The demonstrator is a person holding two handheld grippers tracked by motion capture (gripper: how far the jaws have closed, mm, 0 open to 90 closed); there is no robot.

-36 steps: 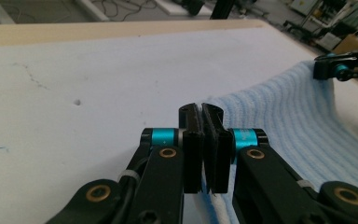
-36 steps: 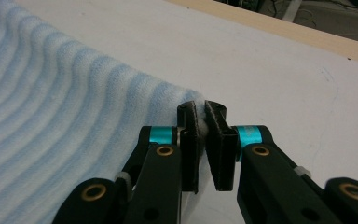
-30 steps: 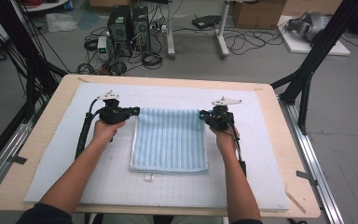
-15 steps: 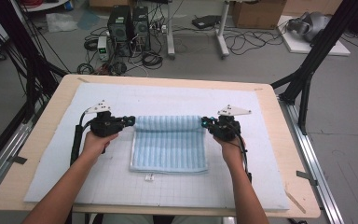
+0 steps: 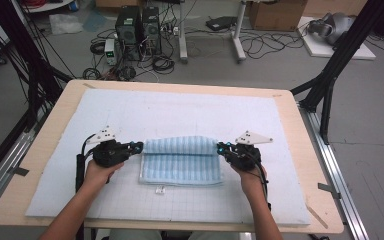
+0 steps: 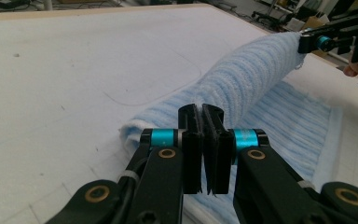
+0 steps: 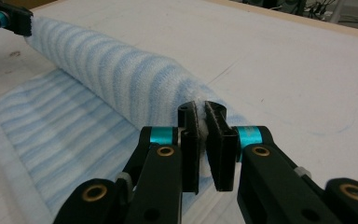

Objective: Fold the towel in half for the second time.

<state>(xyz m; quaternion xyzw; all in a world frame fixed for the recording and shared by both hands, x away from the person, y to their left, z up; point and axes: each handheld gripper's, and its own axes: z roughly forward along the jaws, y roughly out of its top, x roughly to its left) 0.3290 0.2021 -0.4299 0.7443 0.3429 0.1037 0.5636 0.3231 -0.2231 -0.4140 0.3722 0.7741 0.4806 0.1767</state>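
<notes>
The left hand-held gripper (image 6: 204, 140) has its jaws pressed together, pinching the near-left corner of the pale blue striped terry towel (image 5: 181, 161). The right hand-held gripper (image 7: 204, 140) is likewise clamped on the opposite corner, with white fabric visible between its pads. The towel lies on the white gridded foam mat (image 5: 190, 112) near the front-centre of the wooden worktop (image 5: 300, 130); its far edge is lifted and curled over into a roll between both grippers. Bare mat extends beyond and to both sides. The gripper views reveal the pinched fabric; the high view shows the small white tag (image 5: 160, 189) just in front of the towel.
</notes>
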